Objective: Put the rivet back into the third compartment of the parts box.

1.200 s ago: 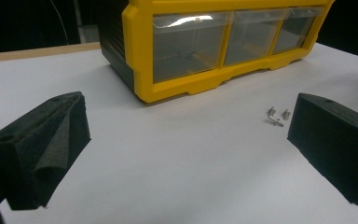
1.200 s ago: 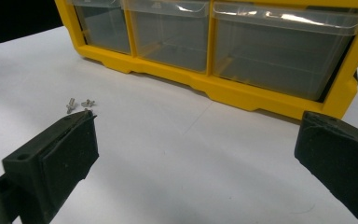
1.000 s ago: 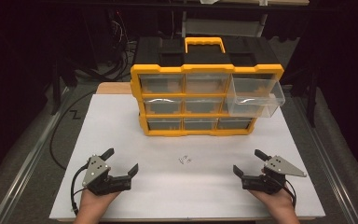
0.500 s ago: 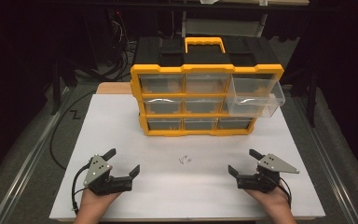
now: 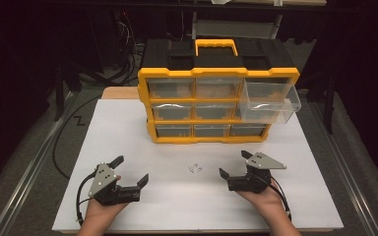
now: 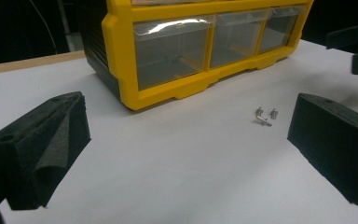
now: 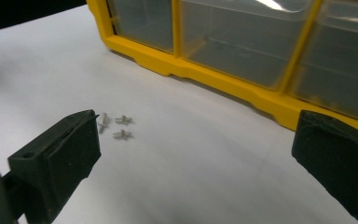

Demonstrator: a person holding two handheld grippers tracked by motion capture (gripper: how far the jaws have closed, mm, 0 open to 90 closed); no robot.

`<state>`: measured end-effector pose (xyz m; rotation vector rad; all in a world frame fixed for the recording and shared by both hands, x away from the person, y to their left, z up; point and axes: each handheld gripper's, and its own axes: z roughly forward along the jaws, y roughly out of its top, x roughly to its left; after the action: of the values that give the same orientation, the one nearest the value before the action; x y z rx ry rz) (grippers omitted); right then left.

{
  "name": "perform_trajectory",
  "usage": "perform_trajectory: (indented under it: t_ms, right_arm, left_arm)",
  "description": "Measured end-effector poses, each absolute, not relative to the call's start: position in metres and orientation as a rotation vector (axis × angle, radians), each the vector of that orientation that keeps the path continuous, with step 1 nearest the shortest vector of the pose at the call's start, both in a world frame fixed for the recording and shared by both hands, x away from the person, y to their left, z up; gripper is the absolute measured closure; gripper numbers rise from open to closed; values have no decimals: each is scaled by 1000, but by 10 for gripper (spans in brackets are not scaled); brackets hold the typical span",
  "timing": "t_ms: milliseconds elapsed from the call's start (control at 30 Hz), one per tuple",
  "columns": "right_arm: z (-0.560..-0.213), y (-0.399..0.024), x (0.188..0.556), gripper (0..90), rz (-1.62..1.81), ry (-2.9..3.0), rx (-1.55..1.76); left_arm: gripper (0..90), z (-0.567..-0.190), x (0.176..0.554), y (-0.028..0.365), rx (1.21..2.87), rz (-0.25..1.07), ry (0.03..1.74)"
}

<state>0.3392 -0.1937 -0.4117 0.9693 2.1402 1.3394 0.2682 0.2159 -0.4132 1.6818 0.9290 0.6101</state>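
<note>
Three tiny metal screws (image 5: 195,168) lie loose on the white desk (image 5: 128,132) between your grippers, in front of a yellow plastic drawer organizer (image 5: 218,91) whose clear top-right drawer (image 5: 269,102) is pulled out, likely to receive them. Your left gripper (image 5: 131,170) and right gripper (image 5: 233,165) both rest with foam-padded fingers spread wide, empty.

High view: we look forward and down from above the table's (image 5: 128,128) near edge, far off.
Left gripper view: we sit low, close, facing the cabinet (image 6: 200,42).
Right gripper view: low, close, facing the cabinet's base.
Shared: all three show us the screws (image 5: 195,168) and cabinet.
</note>
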Motion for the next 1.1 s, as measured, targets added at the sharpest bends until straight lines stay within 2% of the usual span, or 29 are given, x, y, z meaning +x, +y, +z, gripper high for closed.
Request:
perform_trajectory:
  t_ms: [567,600,633,667,700,800,900,1100]
  right_arm:
    - [-417,-136,369,191,1305,2328,932]
    - [-417,-130,373,250,1309,2352,936]
    - [-417,-130,373,250,1309,2352,936]
    - [-417,-128,374,296,1318,2357,933]
    - [-417,-125,375,383,1351,2360,936]
    - [-417,-115,378,521,1370,2397,895]
    - [-418,-107,378,600,1362,2422,876]
    - [-423,-99,376,652,1299,2484,872]
  left_arm:
    - [1,-413,269,216,1666,607,926]
    - [1,-413,270,216,1667,602,928]
    - [1,-413,270,216,1670,596,928]
    - [1,-414,271,216,1677,580,931]
    - [1,-414,271,216,1683,575,931]
    - [1,-414,270,215,1683,588,925]
    - [1,-414,268,216,1669,600,920]
    - [1,-413,265,215,1670,600,906]
